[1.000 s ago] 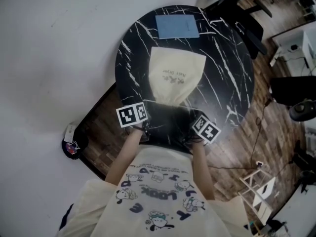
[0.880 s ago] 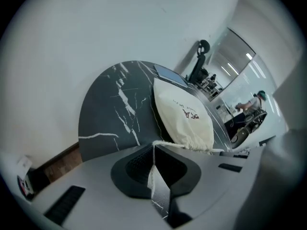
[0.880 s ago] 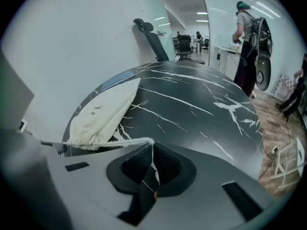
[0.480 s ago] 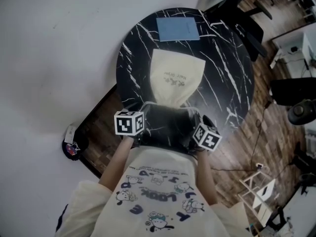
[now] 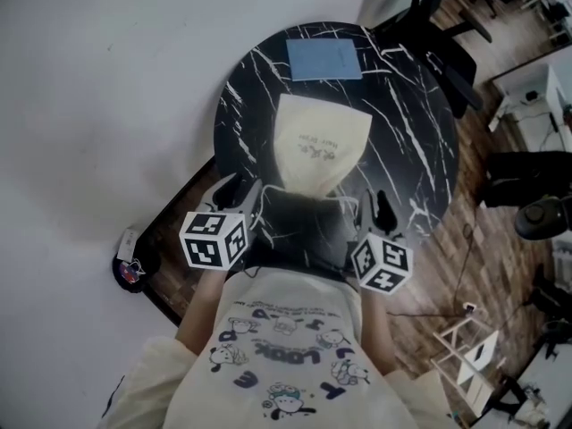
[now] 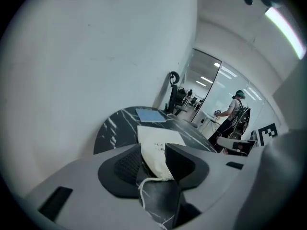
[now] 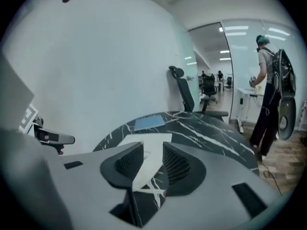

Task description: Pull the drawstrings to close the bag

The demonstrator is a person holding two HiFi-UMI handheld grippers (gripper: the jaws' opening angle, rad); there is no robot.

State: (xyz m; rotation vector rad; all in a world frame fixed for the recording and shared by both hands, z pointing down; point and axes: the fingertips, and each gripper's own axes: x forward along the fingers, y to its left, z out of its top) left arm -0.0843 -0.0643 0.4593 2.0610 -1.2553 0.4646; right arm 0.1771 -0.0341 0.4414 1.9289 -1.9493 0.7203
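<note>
Item, nearest: left gripper (image 6: pixel 152 151), at 7 o'clock of the round table in the head view, jaws standing wide after just opening, nothing clamped. Through its gap show the gathered neck of the bag and a loose loop of white drawstring (image 6: pixel 143 186) lying on the tabletop, with no pad pressing on either. Item: right gripper (image 7: pixel 152 150), at 5 o'clock, jaws about half apart after just closing in from wider, holding nothing; only the bag's pale cloth shows through the gap, beyond the pads. Item: cream cloth bag (image 5: pixel 317 146), flat near the centre of the black marble-pattern table (image 5: pixel 411 123), narrow neck toward 6 o'clock, broad base toward 12, apart from both grippers. Item: blue pad (image 5: pixel 323 59), flat at the table's 12 o'clock edge, clear of the bag. Item: black office chair (image 5: pixel 438 25), at 1 o'clock behind the table. Item, farthest: a person (image 7: pixel 268 90) standing in the office beyond.
</note>
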